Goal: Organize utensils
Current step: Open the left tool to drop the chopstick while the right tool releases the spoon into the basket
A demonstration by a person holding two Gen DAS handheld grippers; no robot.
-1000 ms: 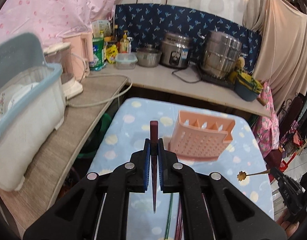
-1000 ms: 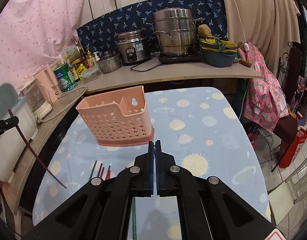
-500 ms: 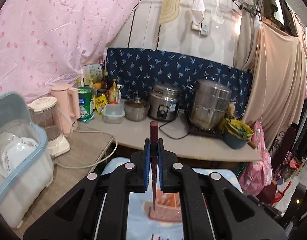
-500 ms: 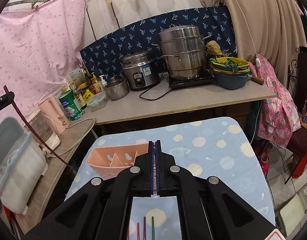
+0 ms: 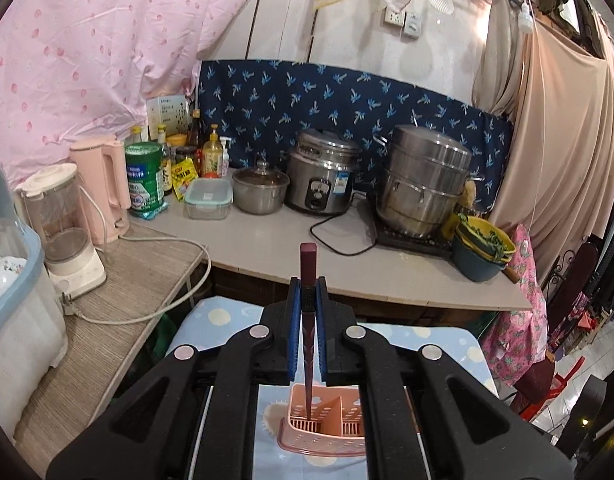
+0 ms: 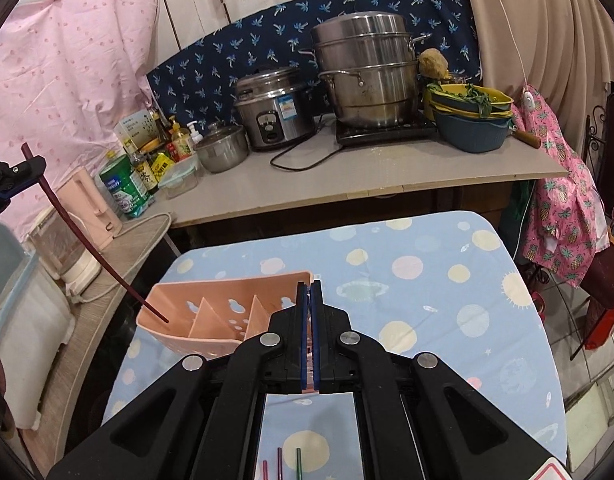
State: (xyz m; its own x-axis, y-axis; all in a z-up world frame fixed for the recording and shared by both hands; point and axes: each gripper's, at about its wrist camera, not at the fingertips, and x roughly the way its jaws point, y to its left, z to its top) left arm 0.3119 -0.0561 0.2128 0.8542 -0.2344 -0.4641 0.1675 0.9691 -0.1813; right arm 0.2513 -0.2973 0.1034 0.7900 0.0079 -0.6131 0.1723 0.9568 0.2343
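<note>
Chopstick (image 5: 308,312), dark red, is pinched between the pads of the left gripper (image 5: 308,300), thin end pointing down into the leftmost compartment of the pink utensil basket (image 6: 211,316) on the dotted tablecloth (image 6: 427,288). From the right-hand view the tip sits just inside the basket's left end, stick slanting up to the left gripper at the frame edge. Best play now, I'd say: straighten it, lower until the tip meets the floor, then let go, so it doesn't lever out over the rim. The right gripper (image 6: 311,336) hovers over the basket's right end, jaws pressed together on nothing I can see. Nearer the camera, three more sticks (image 6: 280,466) lie on the cloth, waiting. The dividers (image 6: 205,314) could catch a crooked tip. Beyond the table, a counter holds a blender (image 5: 63,224), pink kettle (image 5: 101,188), rice cooker (image 5: 321,178) and steamer pot (image 5: 425,180), all well clear.
</note>
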